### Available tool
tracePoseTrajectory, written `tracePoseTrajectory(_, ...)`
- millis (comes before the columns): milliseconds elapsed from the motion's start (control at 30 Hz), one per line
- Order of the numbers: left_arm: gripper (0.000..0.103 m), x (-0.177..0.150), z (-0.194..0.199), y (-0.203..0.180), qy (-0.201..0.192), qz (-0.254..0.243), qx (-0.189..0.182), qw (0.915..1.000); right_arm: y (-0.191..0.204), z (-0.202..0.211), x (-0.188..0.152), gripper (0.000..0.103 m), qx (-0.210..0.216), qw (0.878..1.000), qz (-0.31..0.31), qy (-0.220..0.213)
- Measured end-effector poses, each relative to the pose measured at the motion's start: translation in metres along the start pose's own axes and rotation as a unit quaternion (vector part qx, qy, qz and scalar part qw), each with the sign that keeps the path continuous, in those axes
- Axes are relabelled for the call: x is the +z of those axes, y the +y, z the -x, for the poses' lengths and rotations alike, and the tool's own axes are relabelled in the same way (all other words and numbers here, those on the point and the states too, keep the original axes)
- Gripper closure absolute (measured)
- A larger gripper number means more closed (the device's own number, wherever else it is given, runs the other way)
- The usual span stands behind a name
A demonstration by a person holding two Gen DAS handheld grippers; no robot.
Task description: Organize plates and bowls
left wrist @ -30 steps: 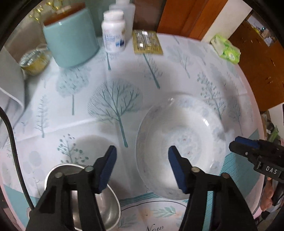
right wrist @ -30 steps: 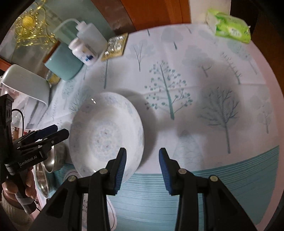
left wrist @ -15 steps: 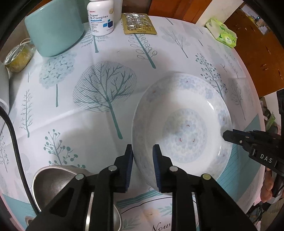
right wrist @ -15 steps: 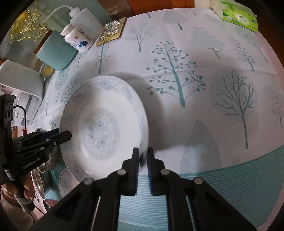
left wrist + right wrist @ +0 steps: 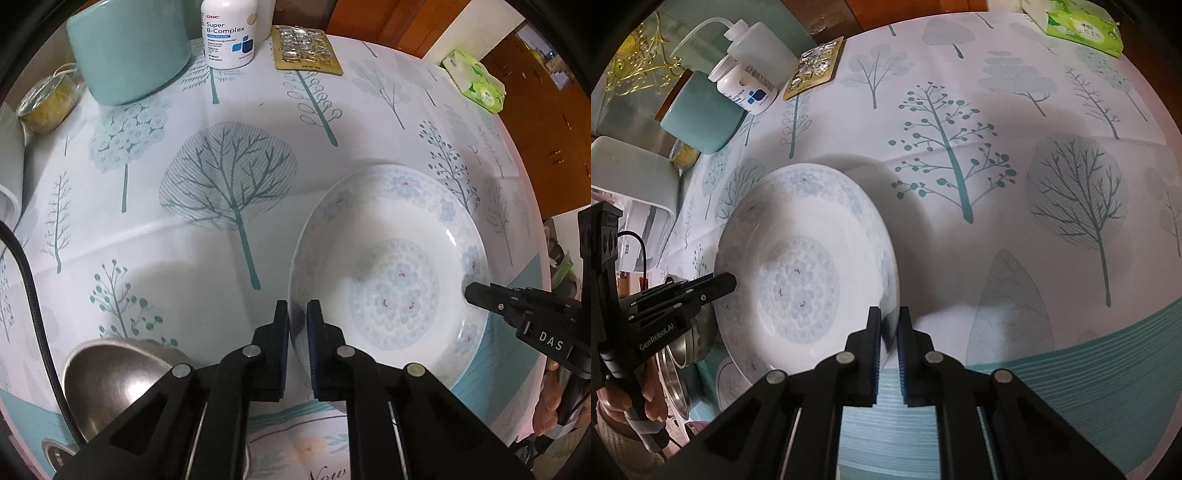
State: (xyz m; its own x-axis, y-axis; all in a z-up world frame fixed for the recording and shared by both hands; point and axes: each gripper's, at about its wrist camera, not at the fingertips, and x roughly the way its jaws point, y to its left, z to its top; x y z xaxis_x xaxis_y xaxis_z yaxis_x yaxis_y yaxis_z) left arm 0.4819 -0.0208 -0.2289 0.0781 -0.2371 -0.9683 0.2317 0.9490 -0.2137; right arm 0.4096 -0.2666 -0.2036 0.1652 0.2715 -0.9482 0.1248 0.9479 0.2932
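Observation:
A wide white bowl with a pale blue flower pattern (image 5: 391, 266) is held between both grippers above the tree-print tablecloth. My left gripper (image 5: 297, 314) is shut on the bowl's left rim. My right gripper (image 5: 889, 321) is shut on the bowl's right rim (image 5: 888, 280); it also shows at the right of the left wrist view (image 5: 480, 295). The bowl (image 5: 805, 273) casts a shadow on the cloth, so it is raised. A steel bowl (image 5: 114, 376) sits below left of my left gripper and shows in the right wrist view (image 5: 679, 354).
At the table's back stand a teal canister (image 5: 129, 48), a white supplement bottle (image 5: 229, 33), a blister pack of pills (image 5: 304, 48) and a small glass jar (image 5: 48, 103). A green tissue pack (image 5: 476, 85) lies at the far right. A squeeze bottle (image 5: 757, 40) stands behind.
Both grippers went from open to shut on opposite rims of the flowered bowl. The bowl has since lifted slightly and both views have moved forward over the table.

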Motion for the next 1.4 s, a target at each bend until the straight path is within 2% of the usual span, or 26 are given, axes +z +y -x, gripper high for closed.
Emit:
tracePoseTrajectory(133, 0.096, -0.007, 0.007, -0.008, -0.003, -0.009, -0.006, 0.9999, -0.005, 0.01, -0.005, 0.095, 0.006, 1.0, -0.003, 0.002)
tracePoseTrajectory(300, 0.096, -0.023, 0.029, -0.02, -0.014, -0.007, -0.038, 0.9991, -0.017, 0.033, -0.02, 0.096, 0.018, 1.0, -0.01, -0.005)
tracePoseTrajectory(567, 0.096, -0.071, 0.065, -0.054, -0.019, -0.021, -0.064, 0.9975, -0.028, 0.083, -0.07, 0.096, 0.027, 0.999, -0.007, -0.024)
tracePoseTrajectory(833, 0.096, -0.158, 0.092, -0.092, -0.002, -0.028, -0.074, 0.9968, -0.038, 0.126, -0.154, 0.096, 0.021, 0.999, 0.0, -0.03)
tracePoseTrajectory(967, 0.096, -0.215, 0.104, -0.102, 0.005, -0.028, -0.071, 0.9971, -0.039, 0.137, -0.202, 0.096, 0.024, 0.999, 0.004, -0.025)
tracePoseTrajectory(1200, 0.096, -0.308, 0.105, -0.108, 0.031, 0.006, -0.057, 0.9979, -0.032, 0.133, -0.277, 0.096, 0.019, 0.998, 0.061, 0.007)
tracePoseTrajectory(1400, 0.096, -0.362, 0.085, -0.117, 0.039, 0.043, -0.037, 0.9976, -0.039, 0.117, -0.315, 0.096, 0.024, 0.995, 0.096, 0.026)
